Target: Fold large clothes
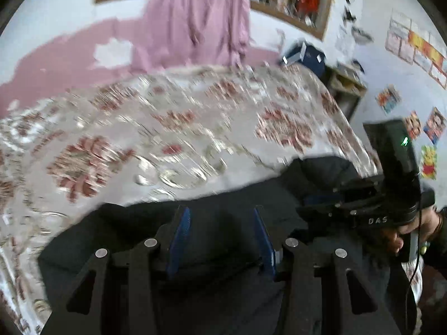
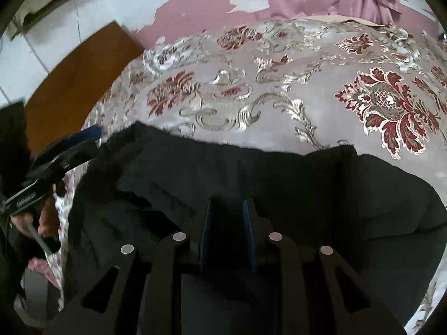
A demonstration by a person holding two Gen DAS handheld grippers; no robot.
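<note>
Now over the bed (image 2: 279, 89), both tools low above a black garment (image 2: 251, 173) spread flat on the patterned cover. Left gripper (image 1: 222, 223) spread wide, blue pads apart, nothing between them, aimed across the near part of the cloth. Right gripper (image 2: 226, 217) also parted, a narrower gap, no fabric pinched, pointed at the middle near the far edge. Garment apparently laid out so its edges can be found; probably lining up for a grab before a fold. Left view blurred, so exact contact with the cloth impossible to tell. Purple curtain (image 1: 195, 16) hanging beyond the bed, well clear of the work.
</note>
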